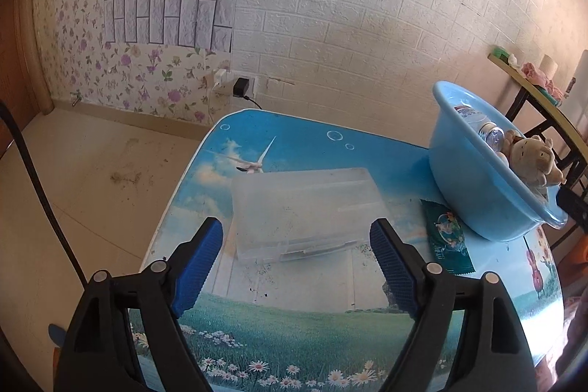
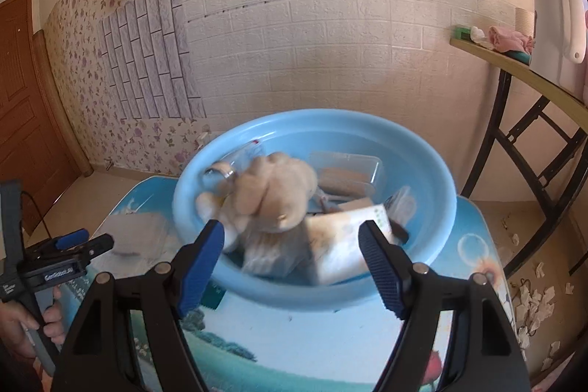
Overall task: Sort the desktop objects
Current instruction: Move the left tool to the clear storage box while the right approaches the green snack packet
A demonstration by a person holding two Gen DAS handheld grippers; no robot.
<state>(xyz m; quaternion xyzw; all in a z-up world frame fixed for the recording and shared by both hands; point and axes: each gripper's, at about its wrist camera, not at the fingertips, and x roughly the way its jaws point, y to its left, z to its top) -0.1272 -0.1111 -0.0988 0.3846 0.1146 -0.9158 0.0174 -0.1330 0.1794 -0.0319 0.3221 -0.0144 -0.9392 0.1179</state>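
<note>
A: Where do we stand with the sorting?

B: Our left gripper [image 1: 296, 247] is spread wide and empty, lined up on the clear plastic box [image 1: 307, 214] that lies flat on the table [image 1: 294, 329]. Our right gripper [image 2: 292, 248] is also wide and empty, facing the blue basin [image 2: 433, 171] at the table's far right.

A: What does the basin hold?

B: A plush toy [image 2: 273, 201] on top, a bottle [image 2: 229, 168] to its left, a clear container [image 2: 345, 168] behind it, and a white packet [image 2: 352, 237] on the near side. A green sachet [image 1: 448, 236] lies on the table, just beside the basin's base.

A: How do we carry out the pick well?

B: We judge the plush toy to be the next item. We centre the right fingers on its body, not a limb, and close firmly, since the fabric compresses. We lift straight up to clear the basin's rim without dragging the packet. The view is blurred, so we slow down before closing.
</note>
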